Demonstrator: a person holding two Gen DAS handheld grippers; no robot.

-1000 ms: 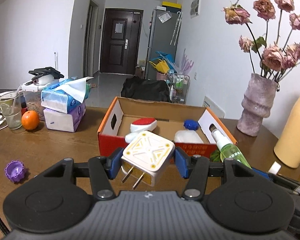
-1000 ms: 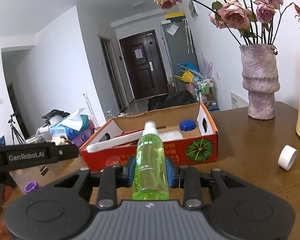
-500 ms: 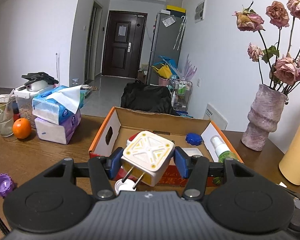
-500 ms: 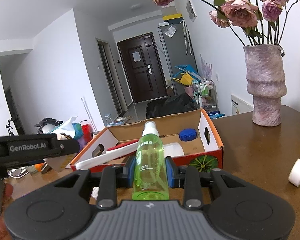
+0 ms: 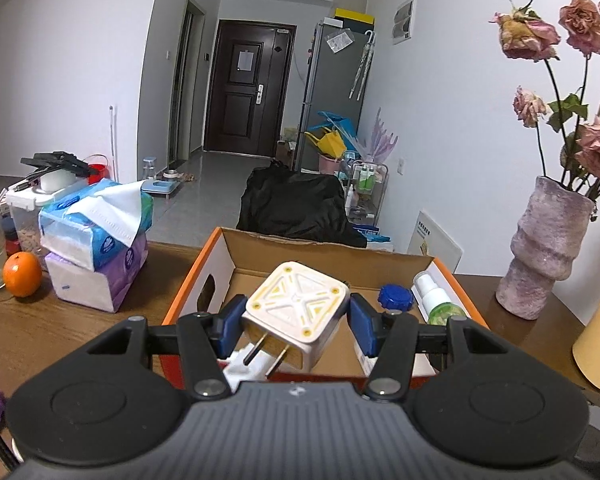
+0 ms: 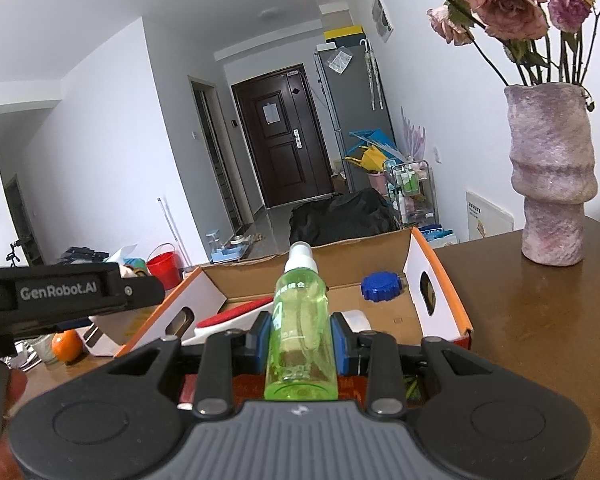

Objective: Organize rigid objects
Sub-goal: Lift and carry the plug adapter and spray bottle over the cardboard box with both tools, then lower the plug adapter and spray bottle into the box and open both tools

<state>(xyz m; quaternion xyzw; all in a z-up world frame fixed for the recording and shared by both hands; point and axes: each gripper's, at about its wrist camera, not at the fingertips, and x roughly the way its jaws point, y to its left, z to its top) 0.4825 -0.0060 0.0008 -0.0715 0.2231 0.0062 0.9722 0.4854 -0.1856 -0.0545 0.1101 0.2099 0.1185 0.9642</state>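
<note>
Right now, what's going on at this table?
A person is tidying loose items into the orange cardboard box, a handheld gripper in each hand. The left gripper is shut on a white plug adapter, the right gripper on a green spray bottle. Both are held at the box's near edge, not yet released. A blue cap and a red-topped white item already lie inside.

Plug [image 5: 296,312]: white plastic, smooth, metal prongs. Bottle [image 6: 300,336]: clear green plastic, shiny. Box [image 5: 228,248]: brown cardboard inside, matt. Table [image 6: 540,320]: dark wood, glossy. Vase [image 6: 550,176]: rough, grainy. Pads [image 5: 230,322]: blue, matt.
</note>
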